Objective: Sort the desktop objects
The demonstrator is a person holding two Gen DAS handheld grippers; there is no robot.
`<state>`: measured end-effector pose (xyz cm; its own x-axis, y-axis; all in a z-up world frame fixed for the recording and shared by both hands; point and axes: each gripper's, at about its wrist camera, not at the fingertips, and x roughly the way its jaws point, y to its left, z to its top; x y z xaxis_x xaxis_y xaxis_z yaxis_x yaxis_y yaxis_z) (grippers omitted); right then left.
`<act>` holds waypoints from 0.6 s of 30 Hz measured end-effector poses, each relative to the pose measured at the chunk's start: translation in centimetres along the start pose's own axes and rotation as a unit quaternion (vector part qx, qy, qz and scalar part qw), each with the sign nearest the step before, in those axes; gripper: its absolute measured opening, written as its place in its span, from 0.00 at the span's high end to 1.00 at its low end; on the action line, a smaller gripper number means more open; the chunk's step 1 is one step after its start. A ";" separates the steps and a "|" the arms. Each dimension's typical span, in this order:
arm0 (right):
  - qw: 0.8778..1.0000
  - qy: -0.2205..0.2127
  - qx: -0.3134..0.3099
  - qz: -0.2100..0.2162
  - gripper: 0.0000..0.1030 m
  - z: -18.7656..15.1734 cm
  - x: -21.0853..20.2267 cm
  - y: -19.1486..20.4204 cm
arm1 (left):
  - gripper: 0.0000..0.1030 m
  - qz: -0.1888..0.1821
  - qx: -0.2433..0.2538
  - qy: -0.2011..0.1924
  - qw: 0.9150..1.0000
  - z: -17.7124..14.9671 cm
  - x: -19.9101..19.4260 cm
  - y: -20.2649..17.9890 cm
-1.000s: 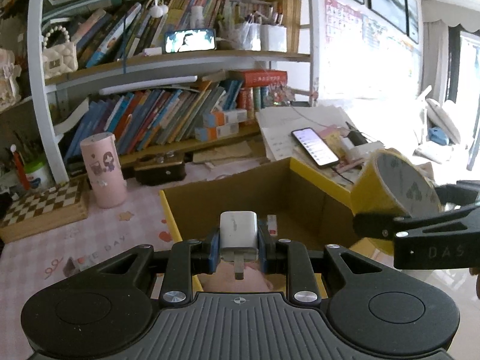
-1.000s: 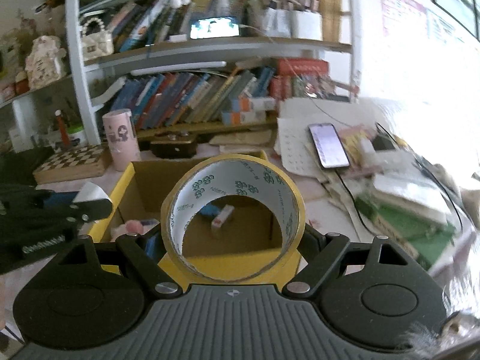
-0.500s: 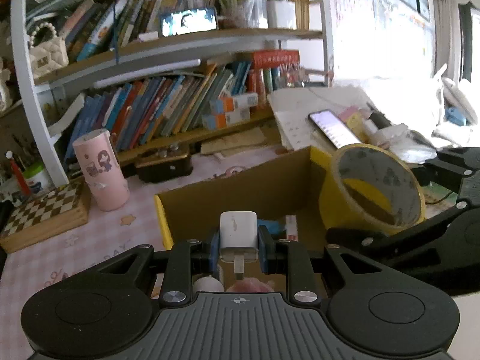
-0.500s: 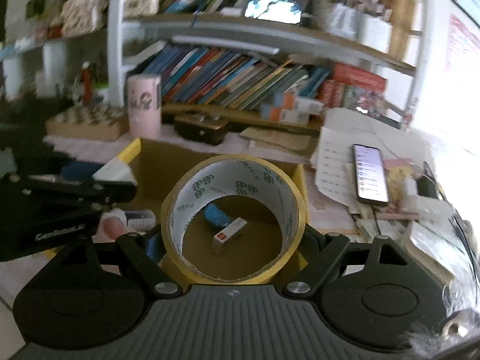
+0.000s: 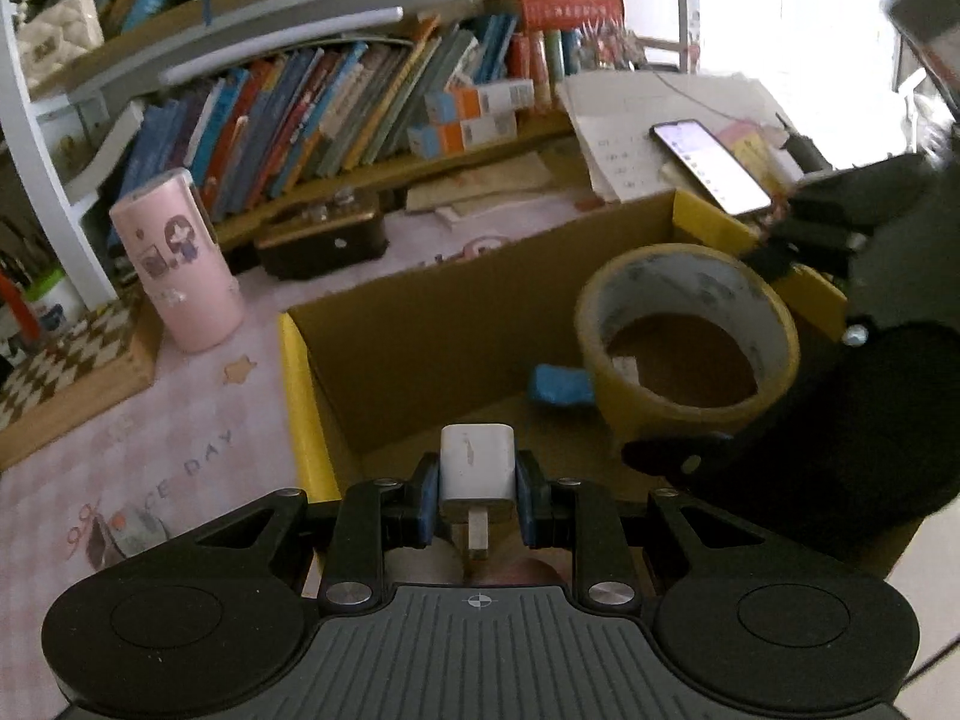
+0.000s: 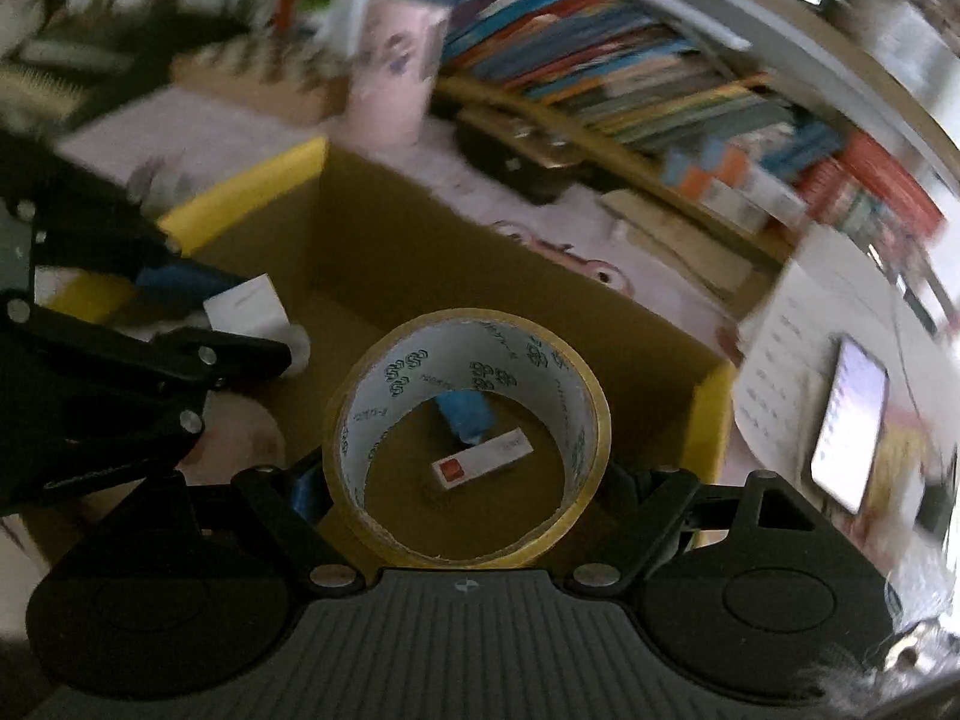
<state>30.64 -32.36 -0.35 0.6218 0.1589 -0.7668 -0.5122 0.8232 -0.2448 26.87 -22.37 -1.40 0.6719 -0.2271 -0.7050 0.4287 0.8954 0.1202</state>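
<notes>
Carrying two items over the box, ready to drop them

We have the white charger plug [image 5: 477, 461] clamped between the blue pads of the left gripper [image 5: 477, 495], prong end turned back toward the camera, hanging above the near left part of the open cardboard box [image 5: 432, 324]. The roll of yellow tape [image 6: 467, 439] sits gripped across its width by the right gripper [image 6: 467, 483], whose jaws stand wide only because the roll is wide; it hovers over the middle of the box. In the left wrist view the roll [image 5: 687, 339] shows to the right of the plug, the two well apart.

Down on the box floor we see a blue object [image 6: 465, 411] and a small white-and-red box [image 6: 483, 457], both viewed through the roll's hole. A pink cup [image 5: 177, 261] stands on the pink desk mat [image 5: 150, 438] just left of the box, and a phone [image 5: 711, 167] lies lit beyond its far right corner.

We judge this to be the placing step. Next we need to lower each item into the box and open the jaws, keeping the roll clear of the small things beneath.
</notes>
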 end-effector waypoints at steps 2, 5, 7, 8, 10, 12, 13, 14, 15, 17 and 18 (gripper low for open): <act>1.000 0.011 -0.027 0.007 0.19 0.5 0.8 0.2 | 0.77 -0.001 0.001 0.001 1.000 0.1 0.0 0.0; 0.998 0.027 -0.052 0.015 0.19 1.0 1.9 0.5 | 0.77 0.003 0.000 0.007 1.000 0.2 0.2 -0.1; 0.997 0.036 -0.064 0.015 0.19 1.2 2.7 0.7 | 0.76 0.007 -0.002 0.006 1.000 0.2 0.1 -0.1; 0.997 0.040 -0.067 0.016 0.19 1.3 2.9 0.7 | 0.75 0.009 -0.005 0.004 1.000 0.2 0.0 -0.1; 0.996 0.047 -0.069 0.021 0.19 1.5 3.5 0.6 | 0.74 0.012 -0.009 0.002 1.000 0.2 -0.1 0.0; 0.996 0.054 -0.067 0.024 0.19 1.7 4.0 0.5 | 0.68 0.011 -0.018 -0.005 1.000 0.2 -0.3 0.3; 0.996 0.057 -0.068 0.025 0.19 1.7 4.2 0.5 | 0.63 0.011 -0.022 -0.013 1.000 0.2 -0.6 0.5; 0.996 0.058 -0.068 0.026 0.19 1.7 4.4 0.5 | 0.54 0.011 -0.026 -0.020 0.999 0.1 -0.9 0.6; 0.995 0.061 -0.068 0.027 0.19 1.6 4.6 0.5 | 0.49 0.013 -0.032 -0.028 0.999 0.1 -1.3 0.7; 0.995 0.065 -0.062 0.031 0.19 1.6 4.8 0.4 | 0.38 0.009 -0.045 -0.049 0.998 -0.1 -2.5 1.0; 0.996 0.066 -0.058 0.034 0.19 1.6 4.9 0.3 | 0.35 0.011 -0.051 -0.059 0.997 -0.2 -3.0 1.1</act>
<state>34.43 -30.45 -3.22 0.5044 0.1332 -0.8532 -0.6208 0.7427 -0.2511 25.20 -20.61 0.72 0.7493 -0.2451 -0.6152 0.3530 0.9338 0.0580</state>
